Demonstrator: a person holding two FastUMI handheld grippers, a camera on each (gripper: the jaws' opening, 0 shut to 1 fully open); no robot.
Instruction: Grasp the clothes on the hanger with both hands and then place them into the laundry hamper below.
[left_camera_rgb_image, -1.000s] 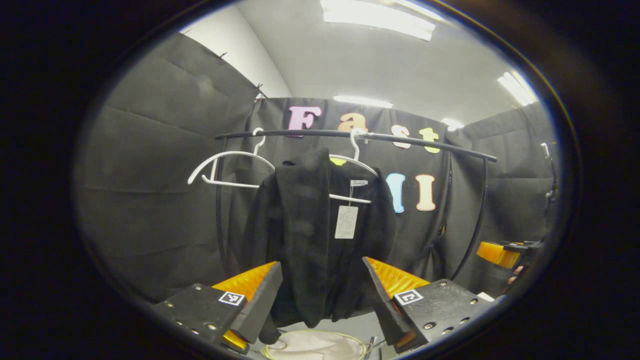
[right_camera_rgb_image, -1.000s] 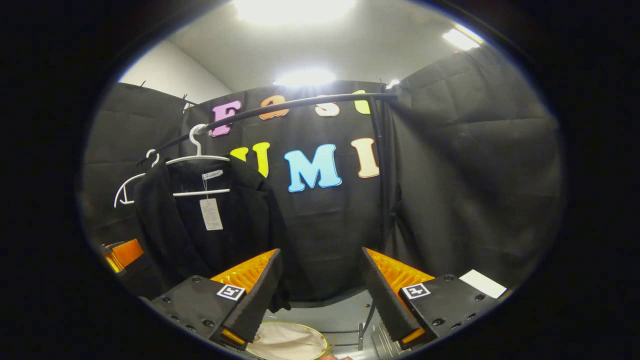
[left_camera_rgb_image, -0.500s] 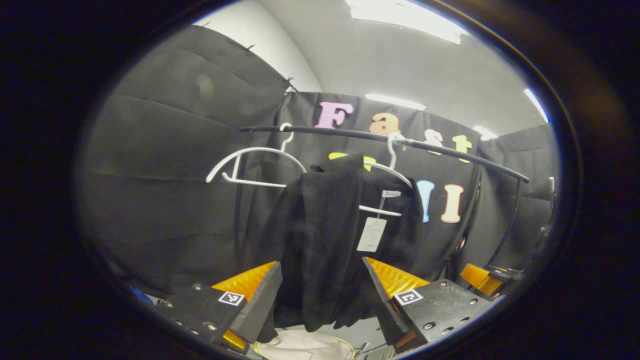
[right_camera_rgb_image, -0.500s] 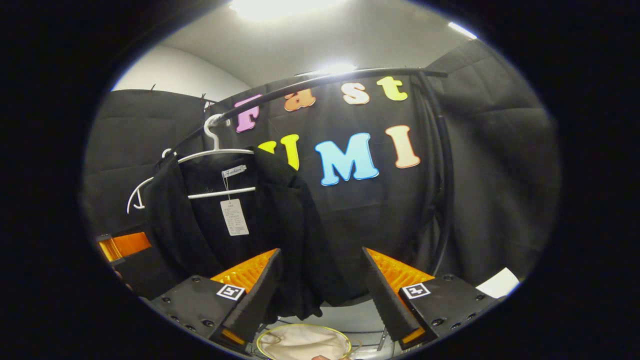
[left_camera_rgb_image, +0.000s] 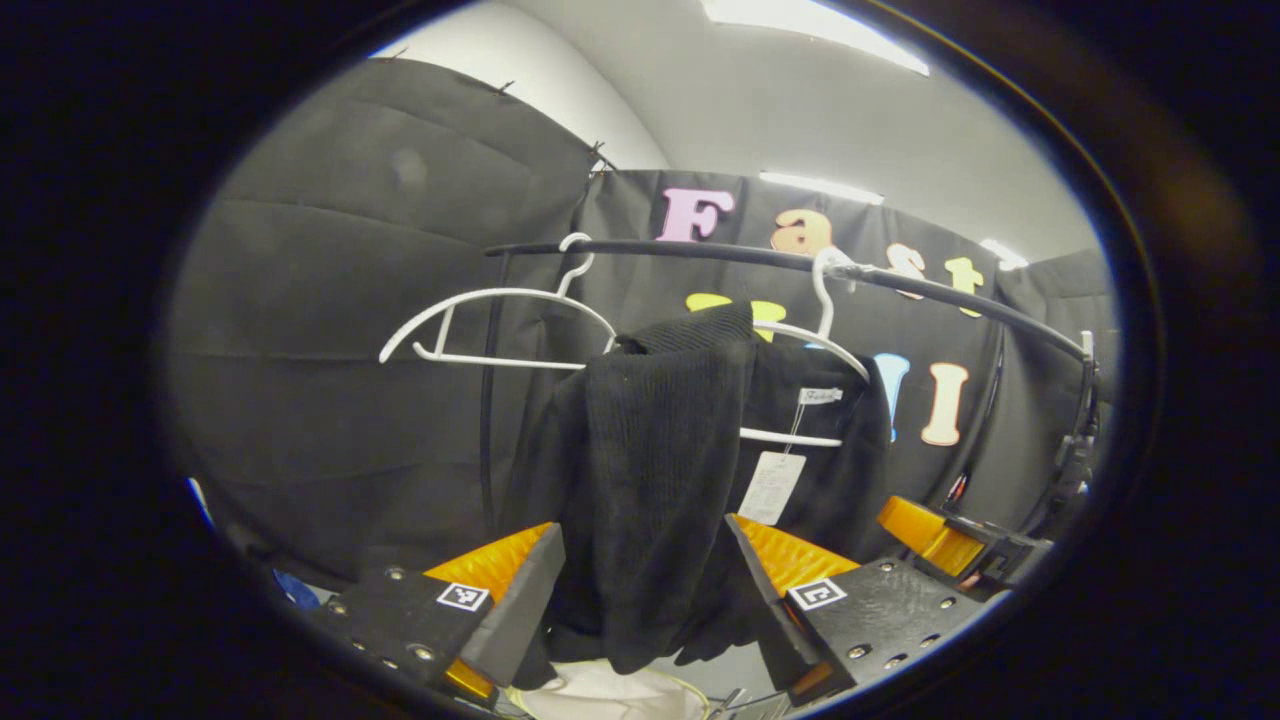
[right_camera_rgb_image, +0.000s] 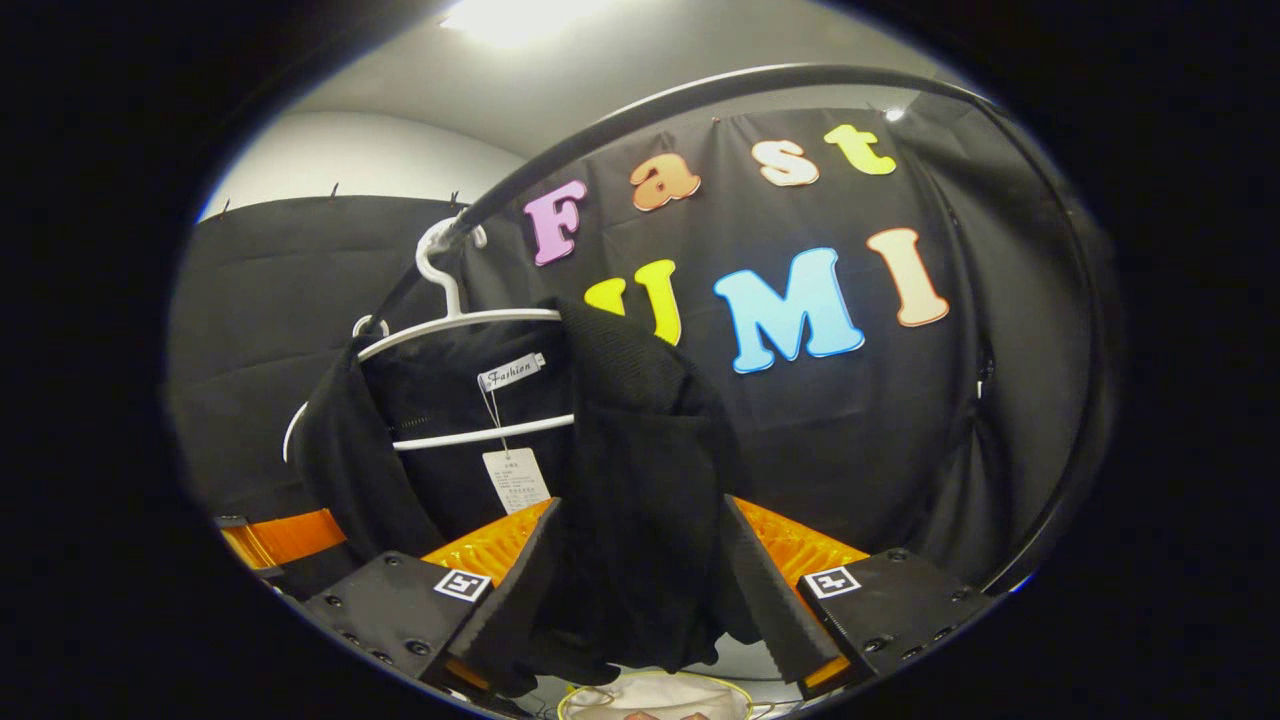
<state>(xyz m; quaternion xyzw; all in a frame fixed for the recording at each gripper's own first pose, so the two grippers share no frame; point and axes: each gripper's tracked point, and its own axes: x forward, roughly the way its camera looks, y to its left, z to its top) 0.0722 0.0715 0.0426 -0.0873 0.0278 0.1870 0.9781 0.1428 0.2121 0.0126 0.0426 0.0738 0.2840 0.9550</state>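
A black knit garment hangs on a white hanger from a black rail, with a paper tag at its neck. My left gripper is open, and the garment's near sleeve side hangs between its fingers. In the right gripper view the garment on its hanger has its other side between the fingers of my open right gripper. The pale, round hamper lies below; its rim shows under the cloth. Each view catches the other gripper off to the side.
An empty white hanger hangs on the rail left of the garment. The rail curves down to an upright post. Black cloth walls close in the booth on all sides.
Both grippers have moved in toward the garment. Its two sides now hang between their open fingers, whereas a second ago the right gripper faced the wall beside it.
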